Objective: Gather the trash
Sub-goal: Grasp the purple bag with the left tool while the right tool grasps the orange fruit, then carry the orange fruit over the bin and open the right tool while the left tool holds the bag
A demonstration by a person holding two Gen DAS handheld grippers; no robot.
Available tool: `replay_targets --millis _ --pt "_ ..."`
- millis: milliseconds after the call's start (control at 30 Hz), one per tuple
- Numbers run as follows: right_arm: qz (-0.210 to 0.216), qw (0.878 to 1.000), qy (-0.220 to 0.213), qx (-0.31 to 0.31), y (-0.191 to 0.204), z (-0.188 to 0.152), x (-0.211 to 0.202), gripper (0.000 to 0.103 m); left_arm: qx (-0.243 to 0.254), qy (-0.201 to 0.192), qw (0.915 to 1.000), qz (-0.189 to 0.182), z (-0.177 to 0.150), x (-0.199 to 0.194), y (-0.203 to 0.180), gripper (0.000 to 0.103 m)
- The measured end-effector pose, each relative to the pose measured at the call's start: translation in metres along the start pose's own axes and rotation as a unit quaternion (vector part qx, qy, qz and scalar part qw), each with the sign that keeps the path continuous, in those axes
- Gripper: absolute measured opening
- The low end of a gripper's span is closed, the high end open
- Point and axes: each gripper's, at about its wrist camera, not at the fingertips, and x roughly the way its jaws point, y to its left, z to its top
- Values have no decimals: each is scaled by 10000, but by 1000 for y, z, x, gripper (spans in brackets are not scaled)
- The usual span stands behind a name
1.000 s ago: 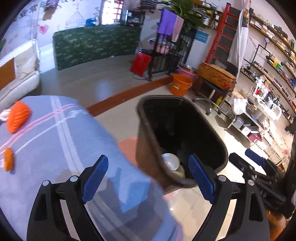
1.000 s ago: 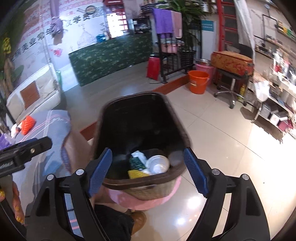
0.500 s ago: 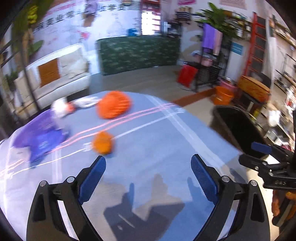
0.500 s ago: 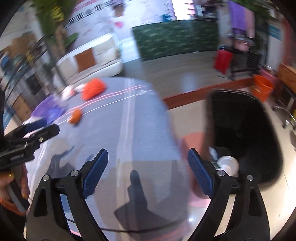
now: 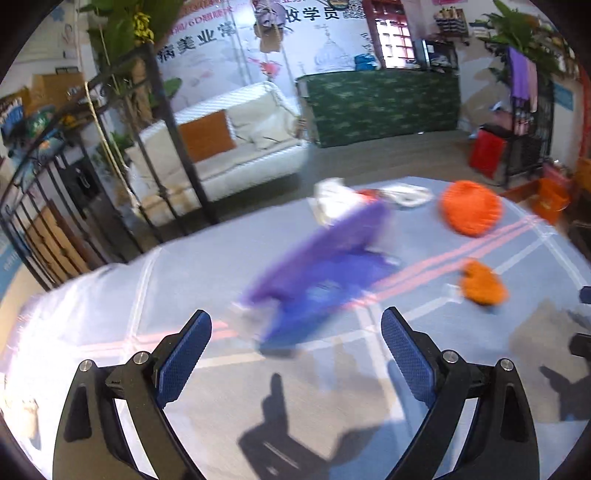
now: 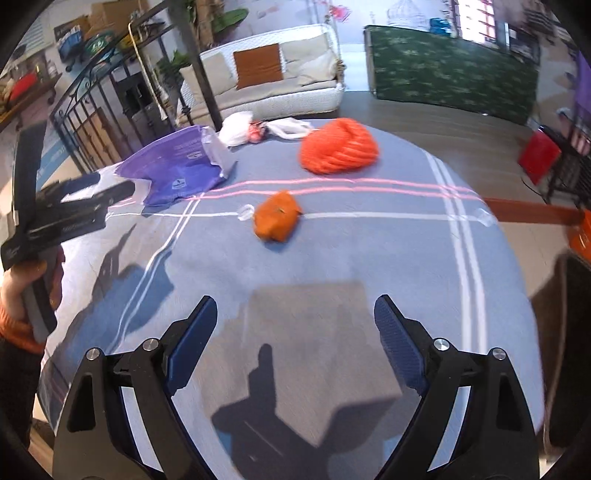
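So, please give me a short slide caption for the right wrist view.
Open right gripper above blue tablecloth; small orange wrapper, purple bag ahead.

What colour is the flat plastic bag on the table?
Purple bag with white print, clearest in the right wrist view.

A white sofa with an orange-brown cushion stands against the far wall, which carries a pale mural with large Chinese lettering. Right of the sofa runs a long barrier draped in green patterned cloth. A black iron railing curves along the left side, with leafy plants above it. The floor is brownish and glossy. On the right, a dark rack holds purple cloth, with a red bag at its foot and an orange bucket nearby. Daylight comes through a gridded window at the back.
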Motion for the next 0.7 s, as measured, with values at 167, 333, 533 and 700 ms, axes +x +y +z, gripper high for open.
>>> replay_targets --millis 167,333,533,700 --pt "-29 9995 272 -139 16 30 40 77 108 225 9996 -114 11 38 18 83" --pt "-233 9982 507 -220 21 53 77 73 245 214 9986 -414 12 52 12 74" --pt "-501 9962 630 -318 25 63 99 60 501 244 9975 -439 1 51 -3 47" --pt "-587 9958 579 -386 27 59 94 41 425 349 9970 -539 0 46 -5 16"
